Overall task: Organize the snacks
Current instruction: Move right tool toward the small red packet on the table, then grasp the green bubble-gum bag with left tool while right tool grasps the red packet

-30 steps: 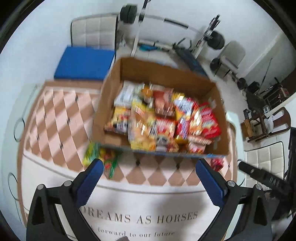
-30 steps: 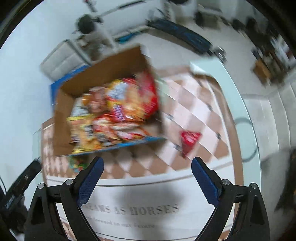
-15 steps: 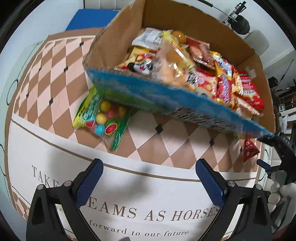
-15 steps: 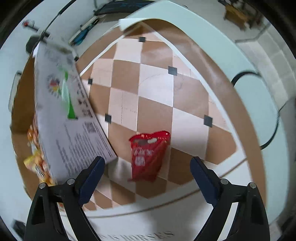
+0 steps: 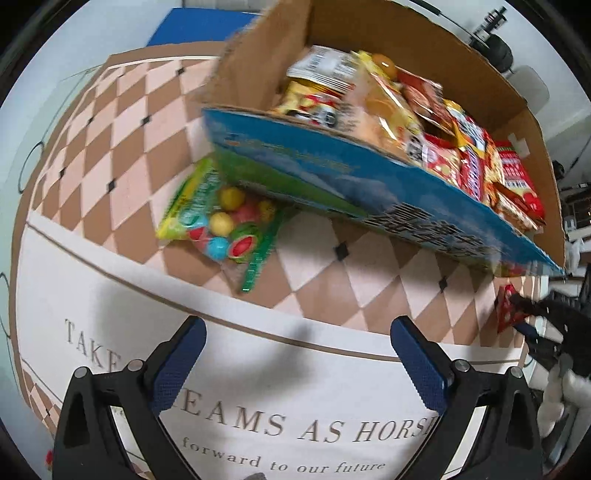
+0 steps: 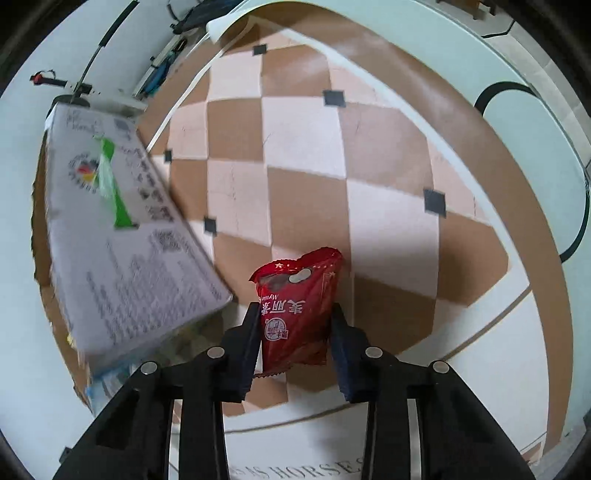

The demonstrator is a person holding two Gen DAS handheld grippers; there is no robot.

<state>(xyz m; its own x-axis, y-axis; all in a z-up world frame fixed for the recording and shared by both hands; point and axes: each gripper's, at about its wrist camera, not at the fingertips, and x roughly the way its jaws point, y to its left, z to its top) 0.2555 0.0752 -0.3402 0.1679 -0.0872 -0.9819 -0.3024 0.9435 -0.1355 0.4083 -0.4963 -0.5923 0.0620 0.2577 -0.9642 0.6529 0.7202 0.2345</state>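
A cardboard box (image 5: 369, 177) full of snack packets stands on the checkered tablecloth (image 5: 122, 155). A green bag of coloured gum balls (image 5: 218, 221) lies partly under the box's near left corner. My left gripper (image 5: 295, 354) is open and empty, a little in front of that bag. My right gripper (image 6: 295, 328) has its jaws closed in on both sides of a small red snack packet (image 6: 295, 306) lying on the cloth; it looks gripped. The same packet (image 5: 508, 308) and right gripper (image 5: 535, 321) show at the right edge of the left wrist view.
The box's printed side wall (image 6: 122, 229) is close to the left of the red packet. The cloth has a white border with printed words (image 5: 295, 424) near me. A blue cushion (image 5: 195, 26) and gym equipment (image 5: 495, 37) lie beyond the table.
My right gripper moved down onto the red packet and closed from wide open to pinching it. My left gripper came lower and closer to the gum-ball bag, still open.
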